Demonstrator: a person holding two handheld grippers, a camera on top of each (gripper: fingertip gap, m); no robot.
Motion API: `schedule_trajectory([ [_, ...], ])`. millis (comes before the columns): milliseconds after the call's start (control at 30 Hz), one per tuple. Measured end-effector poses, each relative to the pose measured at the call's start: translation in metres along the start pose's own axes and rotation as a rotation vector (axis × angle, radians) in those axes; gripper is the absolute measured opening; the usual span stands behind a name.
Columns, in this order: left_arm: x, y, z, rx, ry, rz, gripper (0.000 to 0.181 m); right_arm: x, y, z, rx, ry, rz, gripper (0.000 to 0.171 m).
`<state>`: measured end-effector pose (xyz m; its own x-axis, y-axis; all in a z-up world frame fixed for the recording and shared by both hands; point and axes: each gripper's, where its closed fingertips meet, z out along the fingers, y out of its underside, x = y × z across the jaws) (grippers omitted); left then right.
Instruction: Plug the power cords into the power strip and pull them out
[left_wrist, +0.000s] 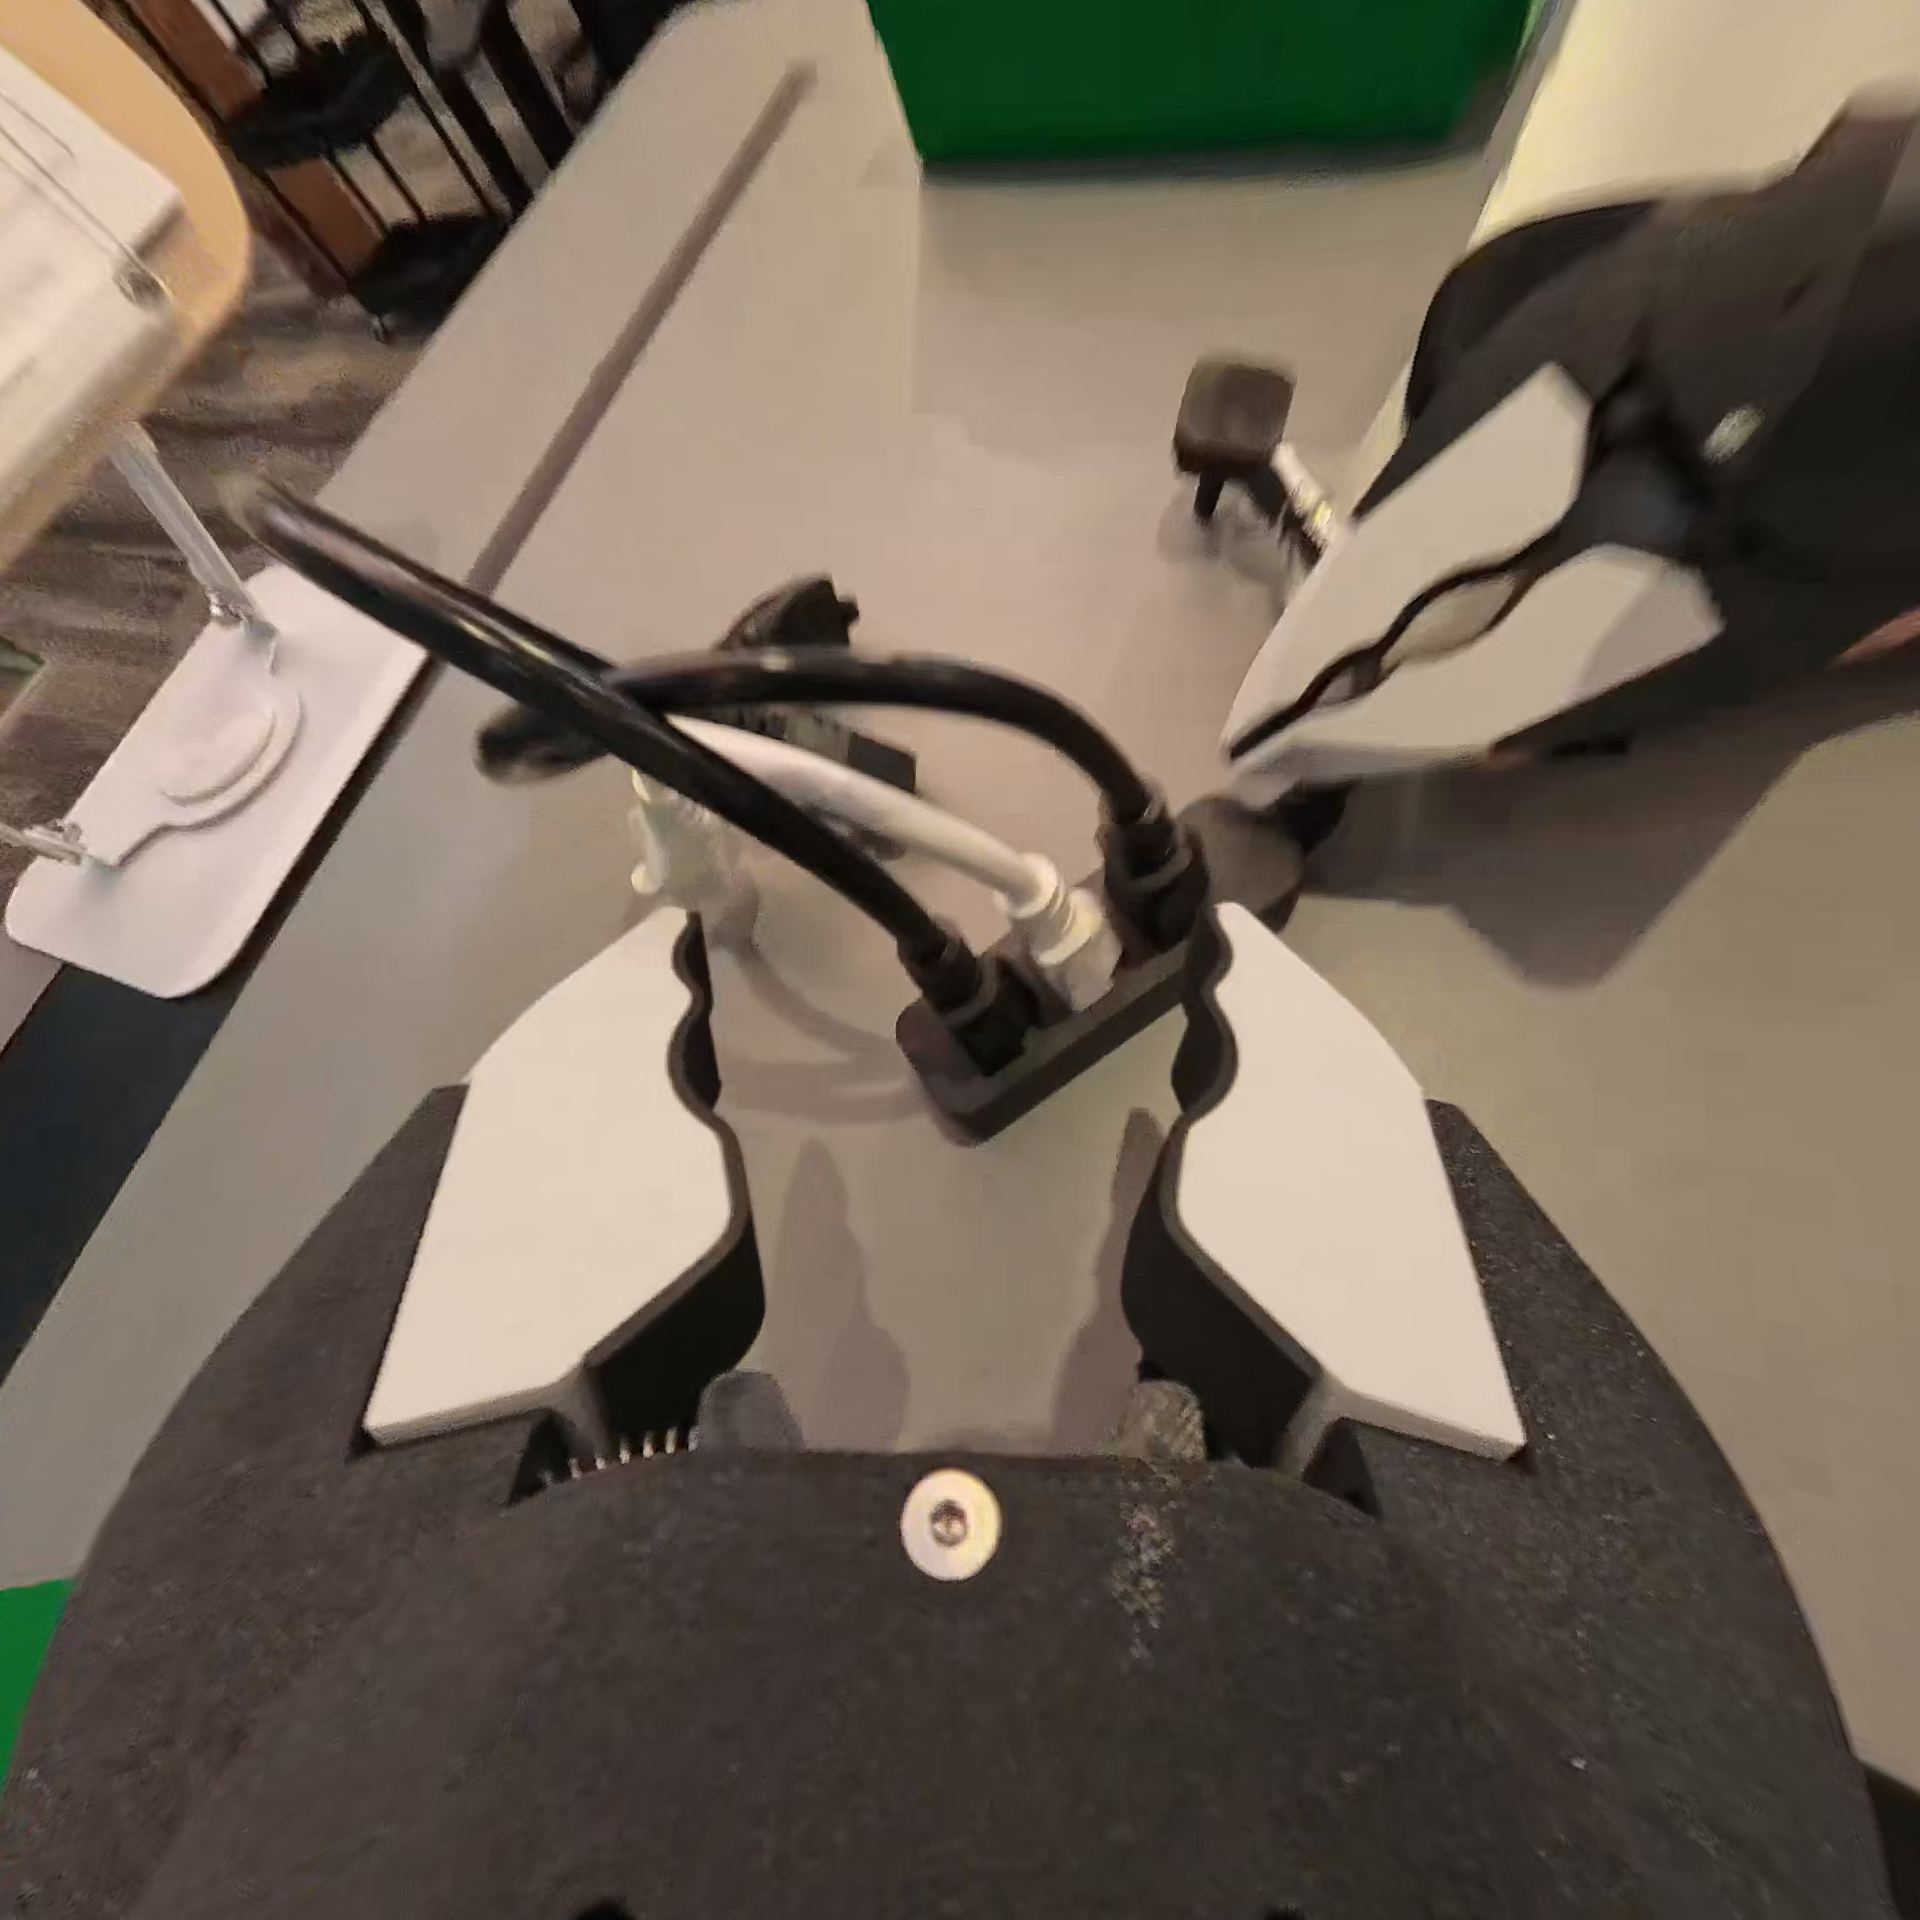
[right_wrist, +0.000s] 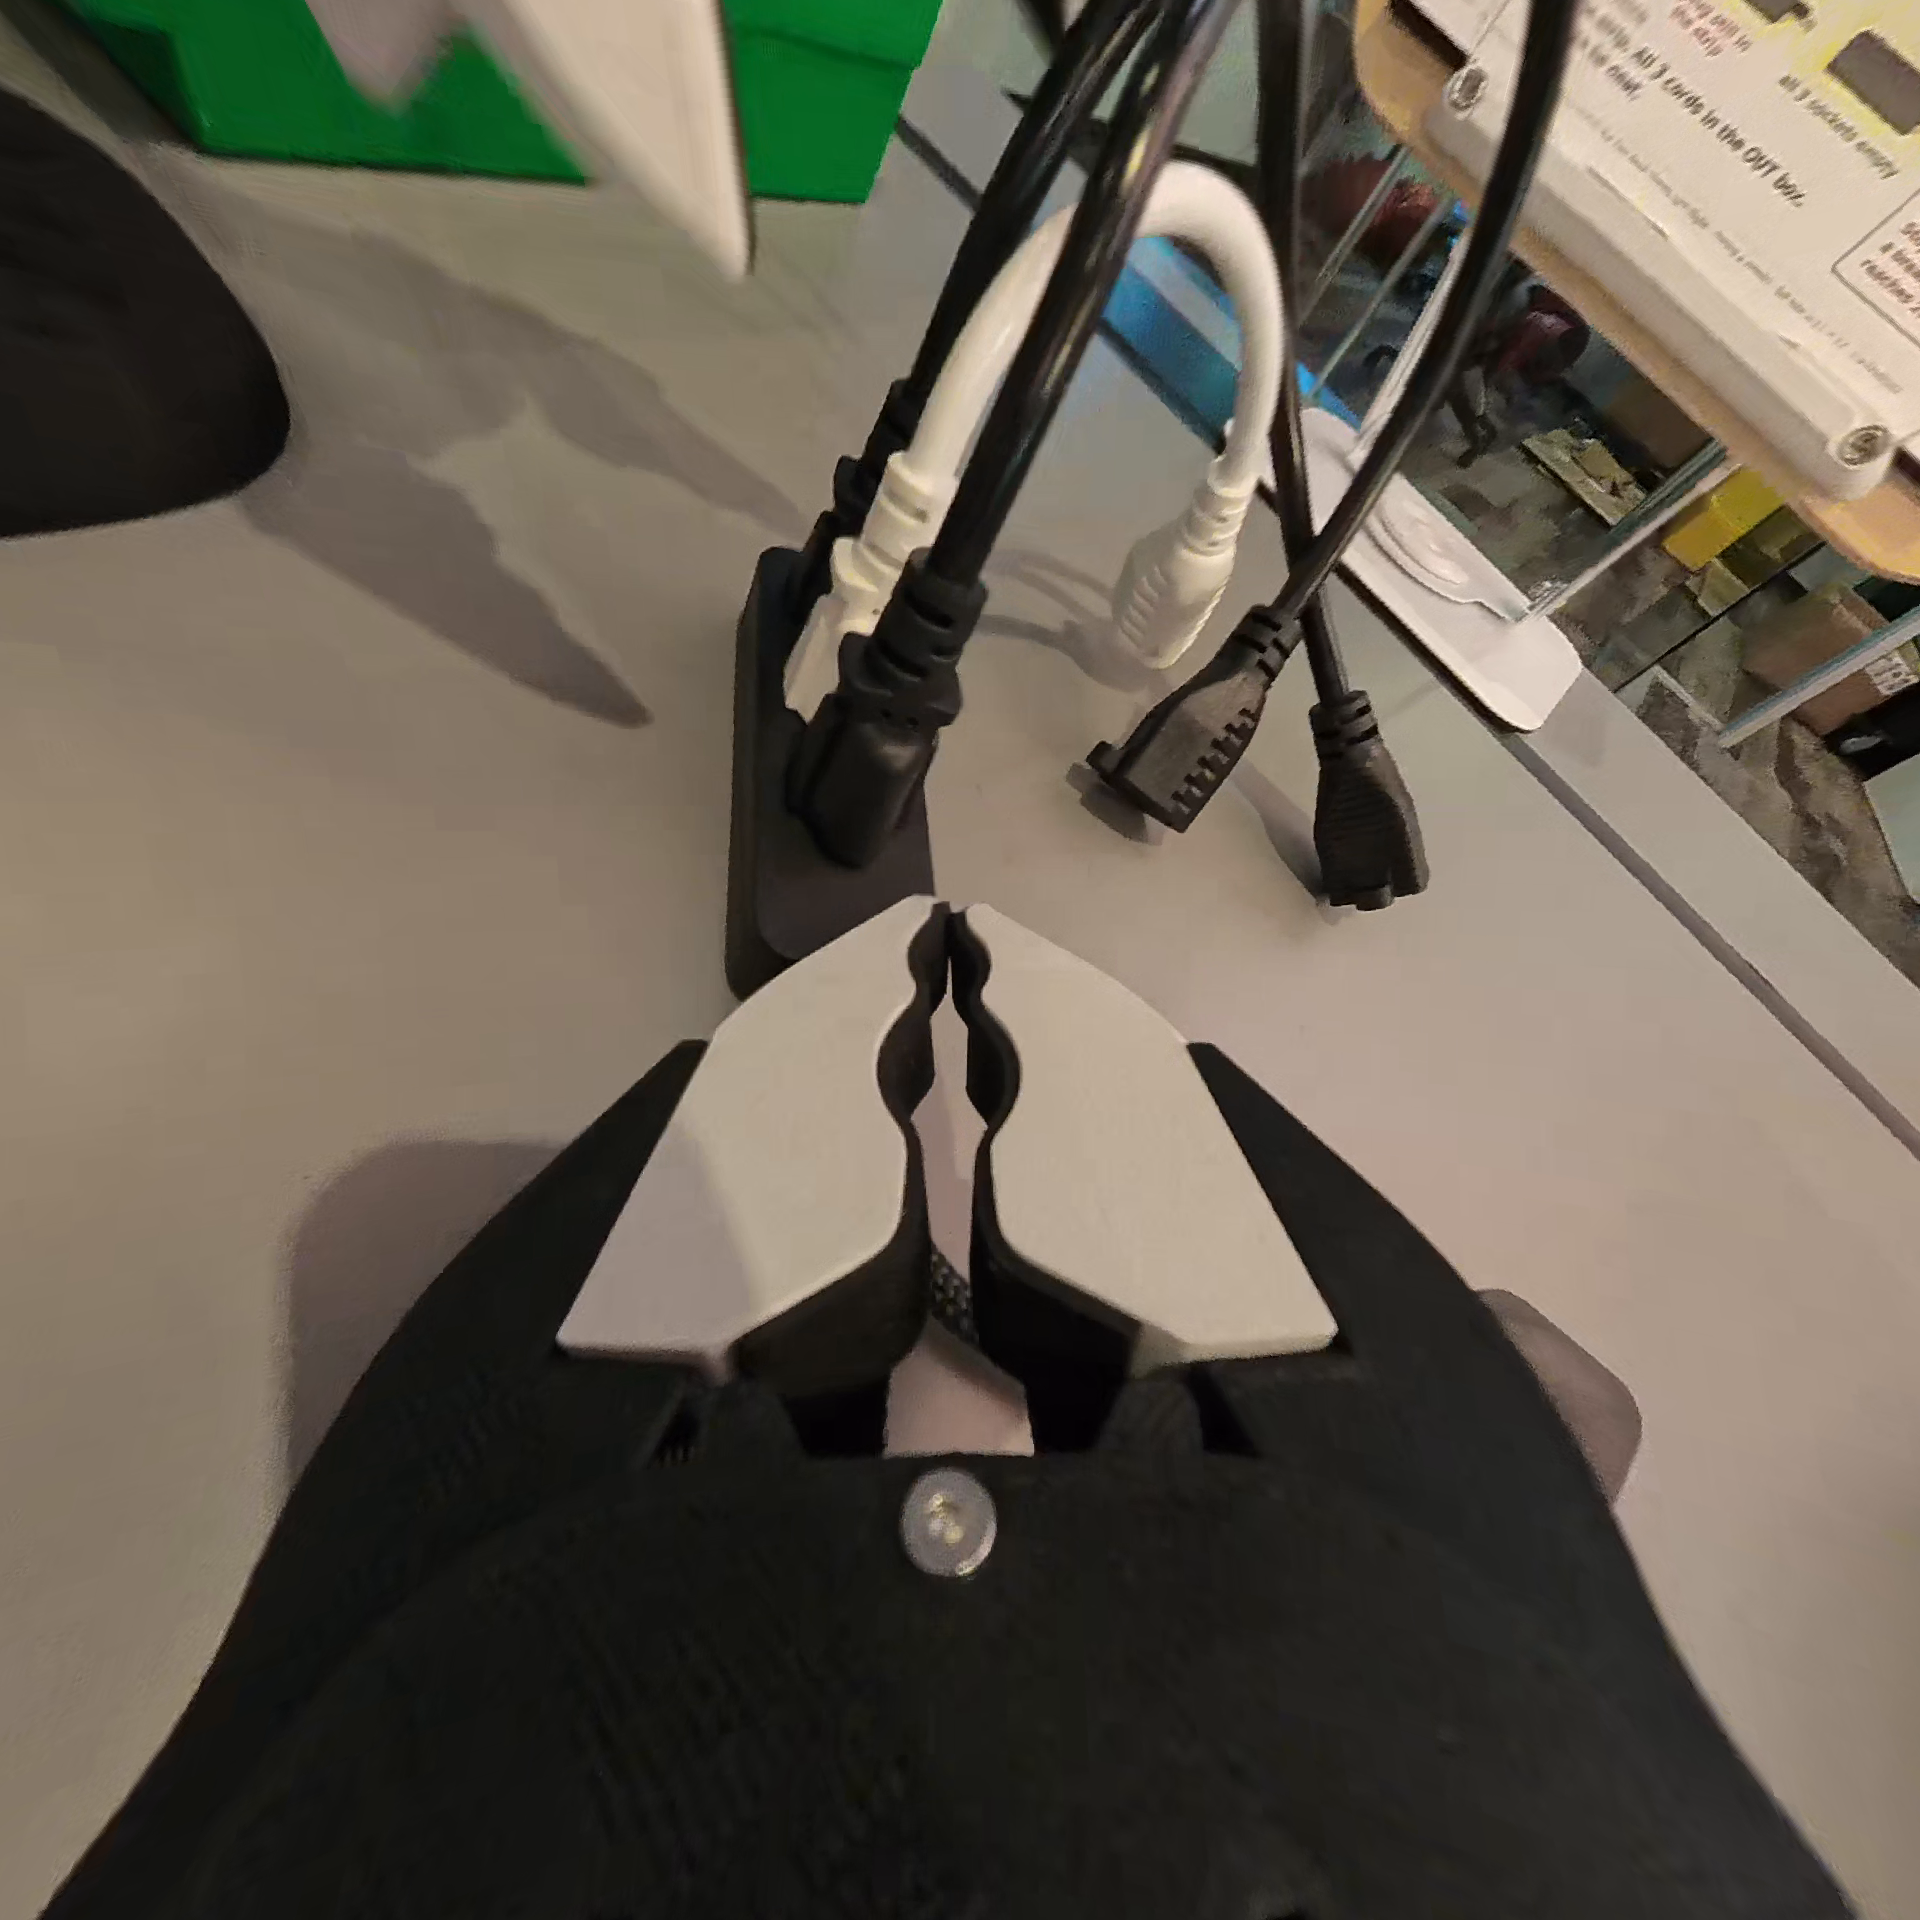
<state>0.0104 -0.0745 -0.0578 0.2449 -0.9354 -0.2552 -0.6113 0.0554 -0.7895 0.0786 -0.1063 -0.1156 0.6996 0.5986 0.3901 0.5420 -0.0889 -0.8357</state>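
Note:
A black power strip (left_wrist: 1039, 1049) lies on the grey table with three cords plugged in: a black one (left_wrist: 961, 977), a white one (left_wrist: 1049, 914) and another black one (left_wrist: 1148, 862). My left gripper (left_wrist: 951, 961) is open, with its fingers on either side of the strip and nothing held. My right gripper (right_wrist: 945, 920) is shut and empty, its tips at the near end of the strip (right_wrist: 769, 862). It also shows in the left wrist view (left_wrist: 1247, 753), at the strip's far end. The cords' loose ends, white (right_wrist: 1174, 592) and two black (right_wrist: 1184, 748) (right_wrist: 1361, 821), rest on the table.
A green box (left_wrist: 1195, 73) stands at the far side of the table. A black plug (left_wrist: 1231, 416) lies beyond the right gripper. A sign stand's white base (left_wrist: 208, 769) sits by the table's left edge, with floor below. The cords arch above the strip. Measured from the fingertips, the black plug (left_wrist: 1231, 416) is 12 centimetres or so from the right gripper and 20 centimetres from the left.

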Motion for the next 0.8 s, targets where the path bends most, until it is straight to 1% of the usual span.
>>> schedule_trajectory([
  [67, -0.002, 0.015, 0.012, -0.08, 0.015, 0.039, 0.086, 0.004, -0.002, -0.002, 0.024, 0.005, 0.025, 0.001],
  [100, -0.003, 0.021, 0.02, -0.117, 0.036, 0.042, 0.087, 0.005, -0.003, -0.002, 0.03, 0.006, 0.035, 0.015],
  [133, -0.002, 0.024, 0.027, -0.141, 0.066, 0.025, 0.09, 0.007, -0.003, -0.001, 0.028, 0.007, 0.048, 0.037],
  [200, -0.001, 0.025, 0.041, -0.141, 0.122, -0.02, 0.083, 0.008, -0.001, 0.0, 0.018, -0.01, 0.071, 0.043],
  [300, 0.0, 0.02, 0.053, -0.069, 0.174, -0.087, 0.073, 0.01, -0.005, -0.003, 0.054, -0.008, 0.085, 0.043],
  [400, 0.007, 0.018, 0.054, 0.01, 0.223, -0.109, 0.06, 0.01, -0.014, -0.007, 0.128, -0.032, 0.114, 0.039],
  [467, 0.016, 0.02, 0.051, 0.038, 0.273, -0.113, 0.042, 0.006, -0.023, -0.008, 0.188, -0.093, 0.166, 0.038],
  [533, 0.016, 0.021, 0.049, 0.061, 0.271, -0.128, 0.041, -0.003, -0.031, -0.005, 0.215, -0.19, 0.221, 0.036],
  [633, 0.015, 0.023, 0.047, 0.068, 0.262, -0.164, 0.041, -0.012, -0.03, 0.007, 0.152, -0.277, 0.263, 0.036],
  [733, 0.013, 0.024, 0.046, 0.066, 0.244, -0.175, 0.041, -0.02, -0.024, 0.017, 0.066, -0.319, 0.249, 0.04],
  [800, 0.013, 0.023, 0.047, 0.085, 0.255, -0.213, 0.041, -0.022, -0.027, 0.021, 0.059, -0.313, 0.251, 0.04],
])
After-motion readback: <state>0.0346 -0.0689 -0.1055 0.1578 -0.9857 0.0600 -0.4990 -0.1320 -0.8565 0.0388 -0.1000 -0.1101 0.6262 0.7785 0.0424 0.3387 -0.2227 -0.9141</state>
